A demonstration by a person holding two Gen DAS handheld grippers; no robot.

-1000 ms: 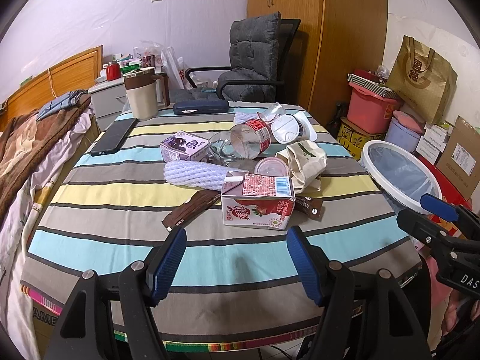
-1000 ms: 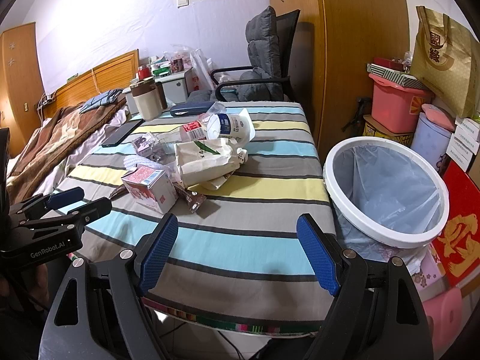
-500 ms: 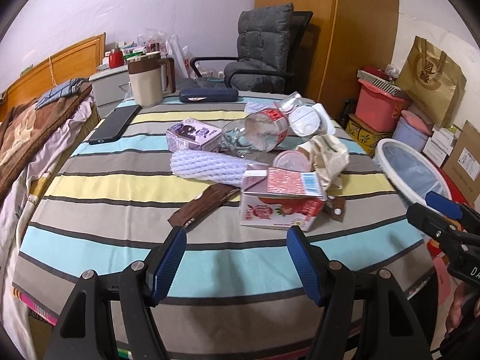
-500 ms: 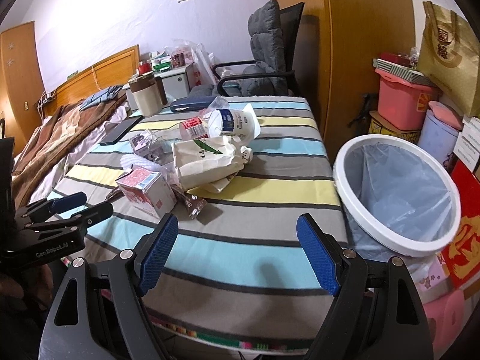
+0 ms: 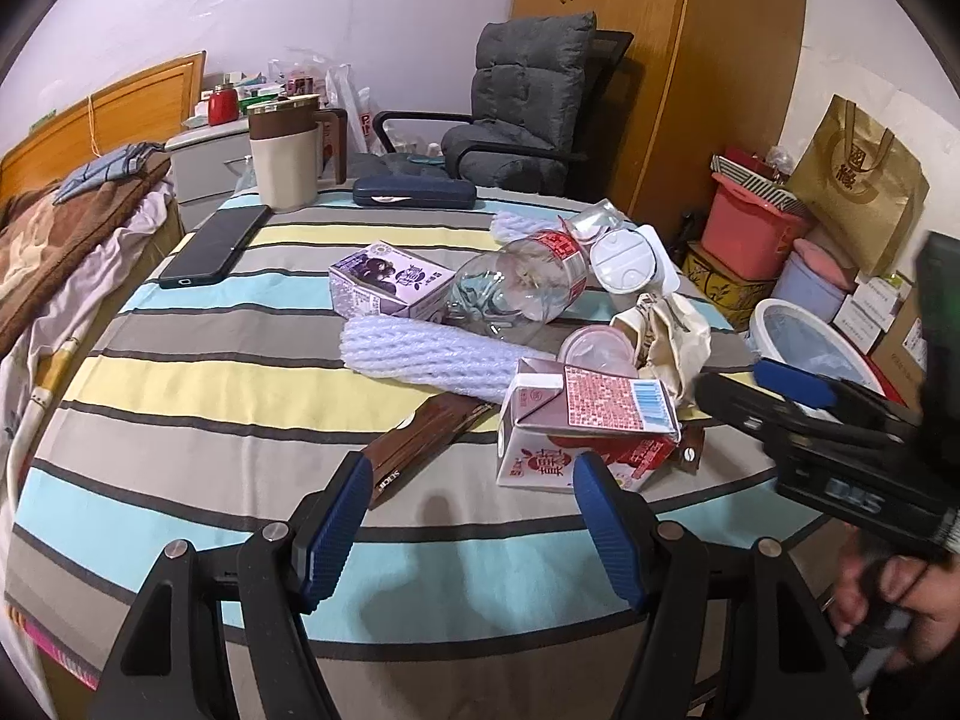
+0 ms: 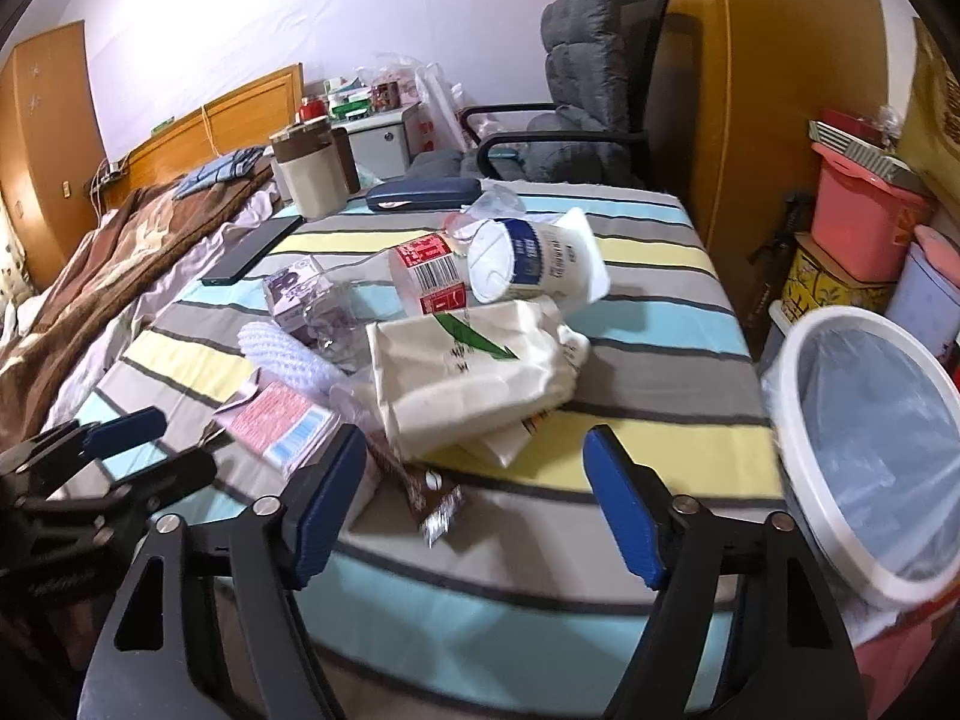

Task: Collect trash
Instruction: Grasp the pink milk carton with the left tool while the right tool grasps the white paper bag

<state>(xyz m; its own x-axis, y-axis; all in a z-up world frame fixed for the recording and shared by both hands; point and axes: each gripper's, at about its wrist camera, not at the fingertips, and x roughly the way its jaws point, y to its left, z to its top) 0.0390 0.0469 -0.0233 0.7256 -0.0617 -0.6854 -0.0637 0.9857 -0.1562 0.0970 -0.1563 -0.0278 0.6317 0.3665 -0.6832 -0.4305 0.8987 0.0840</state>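
1. Presently, the left gripper (image 5: 471, 516) hangs over the near edge of the striped table (image 5: 198, 372), fingers spread wide, nothing between them.
2. Just ahead of its right finger lies a red-and-white milk carton (image 5: 585, 426) on its side; a brown wrapper (image 5: 414, 444) lies just ahead of its left finger.
3. The right gripper (image 6: 474, 507) is likewise spread wide and empty, above the table's near edge, with a small brown sachet (image 6: 435, 495) between the fingers on the cloth.
4. Trash is heaped mid-table: white foam netting (image 5: 432, 354), a purple drink carton (image 5: 387, 285), a clear plastic bottle (image 5: 516, 294) on its side, a white cup with a blue label (image 6: 534, 264) tipped over, and a crumpled cream paper bag (image 6: 474, 372).
5. The carton touches the netting and the bag; whether the bottle rests on the purple carton cannot be told.
6. A white-rimmed bin (image 6: 864, 444) with a clear liner stands just beside the table's right edge.
7. At the far side, apart from the heap: a phone (image 5: 216, 246), a beige jug (image 5: 285, 159), a dark blue case (image 5: 414, 192).
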